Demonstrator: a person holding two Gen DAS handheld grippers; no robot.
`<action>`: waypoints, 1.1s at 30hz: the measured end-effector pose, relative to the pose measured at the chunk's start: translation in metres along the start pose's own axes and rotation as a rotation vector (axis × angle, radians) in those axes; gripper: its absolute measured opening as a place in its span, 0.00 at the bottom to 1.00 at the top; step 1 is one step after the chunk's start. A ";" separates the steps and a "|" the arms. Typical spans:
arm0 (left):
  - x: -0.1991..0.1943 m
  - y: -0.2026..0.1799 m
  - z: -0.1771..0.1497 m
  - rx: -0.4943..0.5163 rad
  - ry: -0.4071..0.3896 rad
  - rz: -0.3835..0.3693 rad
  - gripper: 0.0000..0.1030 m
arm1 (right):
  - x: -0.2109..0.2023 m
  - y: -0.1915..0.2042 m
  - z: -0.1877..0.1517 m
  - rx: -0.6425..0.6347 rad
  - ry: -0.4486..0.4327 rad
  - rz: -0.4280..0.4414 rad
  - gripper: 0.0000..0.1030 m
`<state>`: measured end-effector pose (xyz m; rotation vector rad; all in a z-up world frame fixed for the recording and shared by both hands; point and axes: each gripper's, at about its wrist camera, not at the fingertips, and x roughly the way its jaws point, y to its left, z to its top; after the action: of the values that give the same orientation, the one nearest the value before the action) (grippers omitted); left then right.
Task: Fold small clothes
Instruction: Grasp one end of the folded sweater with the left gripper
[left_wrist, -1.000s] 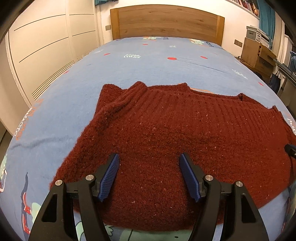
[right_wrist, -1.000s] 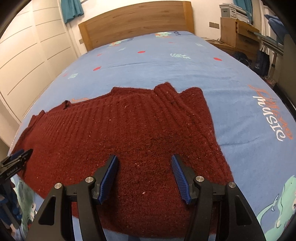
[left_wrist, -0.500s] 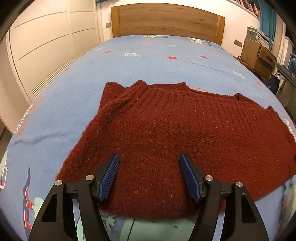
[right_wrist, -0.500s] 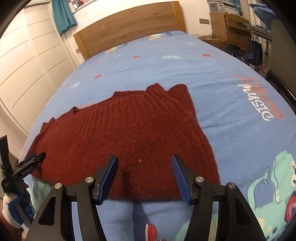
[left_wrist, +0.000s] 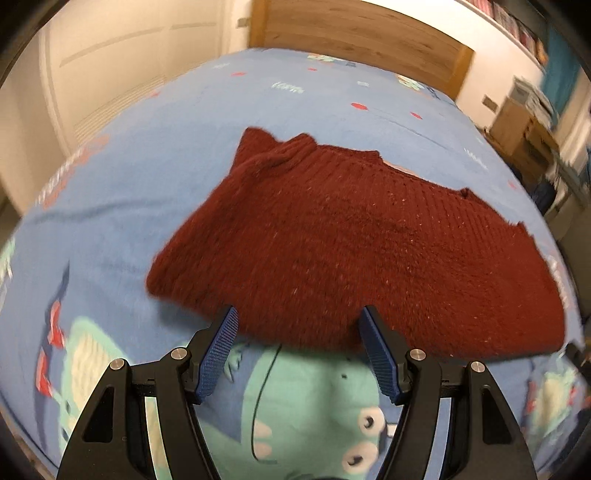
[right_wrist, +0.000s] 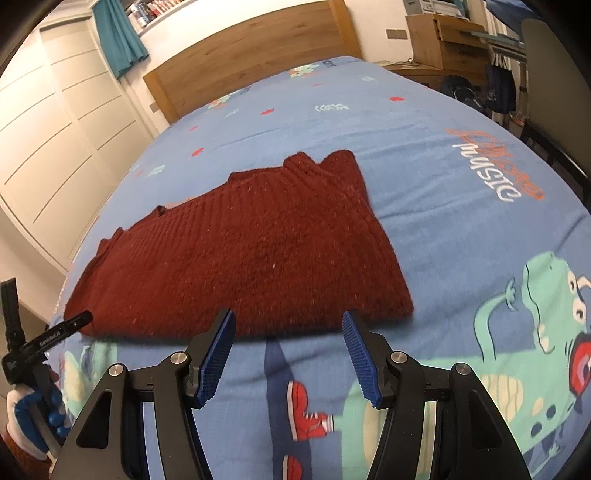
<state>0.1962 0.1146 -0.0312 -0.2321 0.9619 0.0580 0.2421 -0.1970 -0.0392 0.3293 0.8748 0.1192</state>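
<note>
Both claws tilted downward over the bed (left_wrist: 110, 192), each released and empty. The left claw (left_wrist: 299, 317) and right claw (right_wrist: 288, 321) hung at the near edge of the red sweater (left_wrist: 362, 251), which lay flat.

Warm, even indoor light, no glare. Left wrist view motion-blurred, worst at edges around the sweater (left_wrist: 354, 251); right wrist view sharper. Heavy fisheye bend, dark vignette in all 4 corners.

- A bed (right_wrist: 424, 155) with a blue cartoon-printed cover and a wooden headboard (right_wrist: 251, 48).
- A dark red knitted sweater (right_wrist: 251, 254) lies flat on it.
</note>
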 end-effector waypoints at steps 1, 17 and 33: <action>-0.002 0.008 -0.002 -0.049 0.013 -0.020 0.61 | -0.002 -0.001 -0.003 0.006 0.001 0.004 0.60; 0.025 0.091 0.003 -0.574 0.036 -0.294 0.61 | -0.022 -0.018 -0.026 0.047 0.017 -0.003 0.60; 0.057 0.151 0.035 -0.884 -0.018 -0.556 0.22 | -0.024 -0.029 -0.027 0.041 0.021 0.004 0.60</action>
<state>0.2338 0.2659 -0.0845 -1.3009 0.7744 -0.0306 0.2046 -0.2237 -0.0474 0.3685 0.8986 0.1091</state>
